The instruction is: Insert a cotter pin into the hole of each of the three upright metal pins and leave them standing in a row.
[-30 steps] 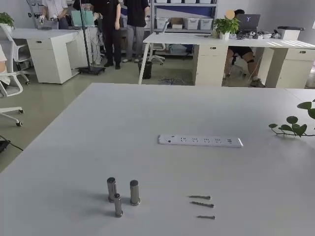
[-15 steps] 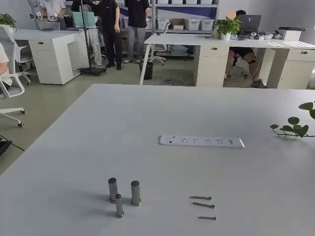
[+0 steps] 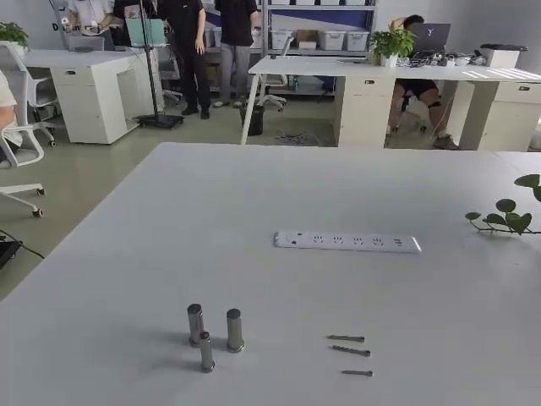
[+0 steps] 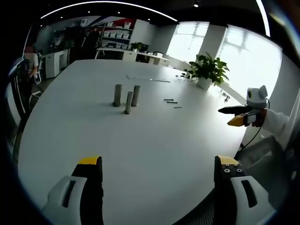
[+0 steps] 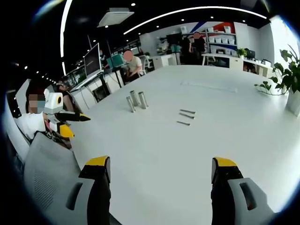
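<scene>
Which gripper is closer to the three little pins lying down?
Right, probably. The right gripper faces the little pins; the left gripper sits farther, off to their left.

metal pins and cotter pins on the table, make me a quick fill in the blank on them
The upright metal pins number ____. In the head view the cotter pins lie to the ____ of them. The left gripper and right gripper both have jaws ____, holding nothing.
Missing words: three; right; open.
</scene>
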Available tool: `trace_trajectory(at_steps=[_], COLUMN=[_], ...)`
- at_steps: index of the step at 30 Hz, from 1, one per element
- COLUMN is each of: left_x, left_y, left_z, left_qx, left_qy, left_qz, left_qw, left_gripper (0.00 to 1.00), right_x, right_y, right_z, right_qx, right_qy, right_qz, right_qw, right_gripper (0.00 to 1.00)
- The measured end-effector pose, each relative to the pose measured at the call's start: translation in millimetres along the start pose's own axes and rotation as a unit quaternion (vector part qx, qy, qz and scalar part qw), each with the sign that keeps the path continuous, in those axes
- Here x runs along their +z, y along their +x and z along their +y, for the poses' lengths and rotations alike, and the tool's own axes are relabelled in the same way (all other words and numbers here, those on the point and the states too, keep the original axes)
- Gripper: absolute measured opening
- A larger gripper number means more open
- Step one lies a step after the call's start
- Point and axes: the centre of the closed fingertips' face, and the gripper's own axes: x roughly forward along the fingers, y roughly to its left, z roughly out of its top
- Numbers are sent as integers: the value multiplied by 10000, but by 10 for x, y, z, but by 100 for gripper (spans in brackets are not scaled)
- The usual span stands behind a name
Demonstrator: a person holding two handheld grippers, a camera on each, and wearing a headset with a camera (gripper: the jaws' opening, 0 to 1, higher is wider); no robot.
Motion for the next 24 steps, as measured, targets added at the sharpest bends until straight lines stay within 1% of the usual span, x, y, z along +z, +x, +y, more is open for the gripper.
trace_trajectory(at_steps=[3, 7, 10, 13, 17, 21, 24], left_x=[8, -20, -29, 12, 22, 47, 44], left_y=[-4, -5, -6, -7, -6, -11, -11], left_z=[-7, -6, -8, -31, -33, -34, -29], left_qx=[-31, -2, -24, -105, -85, -105, -95], left_qy=[-128, -71, -79, -230, -190, -247, -231], left_qz=[-73, 6, 20, -133, -147, -236, -220], left_qw=[9999, 10000, 10000, 9996, 9997, 9994, 9994], left_gripper=[98, 98, 98, 98, 98, 98, 98], right_x=[1, 4, 2, -2, -3, -6, 4], right_y=[-2, -4, -1, 3, 0, -7, -12], right_z=[-2, -4, 1, 2, 1, -4, -14], right_qx=[0, -4, 3, 11, 16, 5, -26], right_qy=[-3, -8, -25, -30, -35, -25, -47], right_qz=[-2, -14, -7, -7, -4, -2, -36], right_qw=[10000, 10000, 10000, 10000, 10000, 10000, 10000], right_gripper=[87, 87, 87, 87, 87, 87, 87])
